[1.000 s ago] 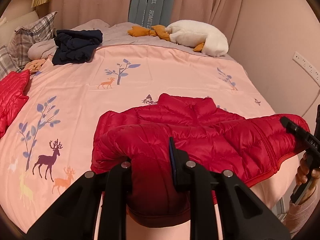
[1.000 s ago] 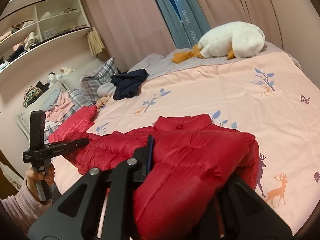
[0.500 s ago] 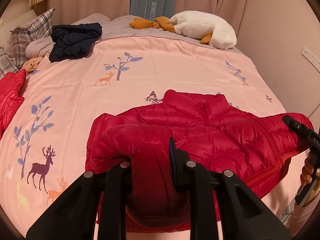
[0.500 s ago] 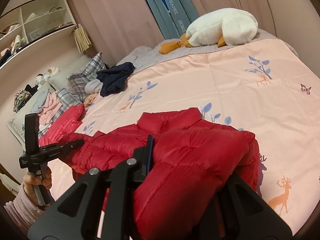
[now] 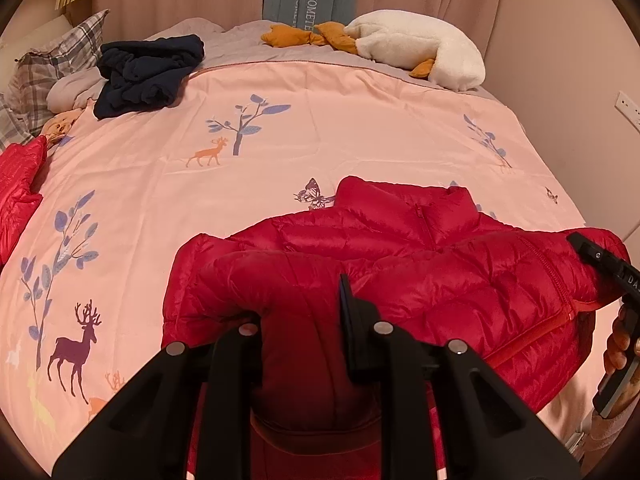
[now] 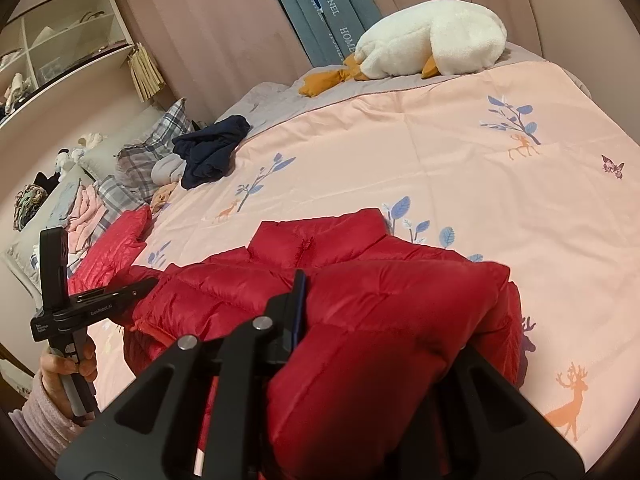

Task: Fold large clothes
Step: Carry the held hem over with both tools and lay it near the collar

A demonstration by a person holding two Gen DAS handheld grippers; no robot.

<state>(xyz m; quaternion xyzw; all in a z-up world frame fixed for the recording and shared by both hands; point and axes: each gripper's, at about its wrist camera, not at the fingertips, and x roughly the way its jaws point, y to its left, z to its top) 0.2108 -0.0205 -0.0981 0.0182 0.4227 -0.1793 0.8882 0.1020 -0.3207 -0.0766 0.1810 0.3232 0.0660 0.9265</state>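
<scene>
A red puffer jacket (image 5: pixel 420 272) lies on the pink bedspread (image 5: pixel 280 140), collar toward the far side, its lower part lifted and doubled over toward the collar. My left gripper (image 5: pixel 298 312) is shut on the jacket's left hem corner. My right gripper (image 6: pixel 376 320) is shut on the jacket's (image 6: pixel 360 304) right hem corner; red fabric bulges between its jaws and hides the right finger. The right gripper shows at the right edge of the left wrist view (image 5: pixel 600 264). The left gripper shows at the left of the right wrist view (image 6: pixel 120 296).
A dark navy garment (image 5: pixel 148 72) lies at the far left by plaid pillows (image 5: pixel 52 64). A white goose plush (image 5: pixel 420 48) lies at the far end. Another red garment (image 5: pixel 16 184) is at the left edge. Shelves (image 6: pixel 60 40) stand beyond the bed.
Both grippers have carried the jacket's hem forward over the bed toward the collar. The fold has deepened.
</scene>
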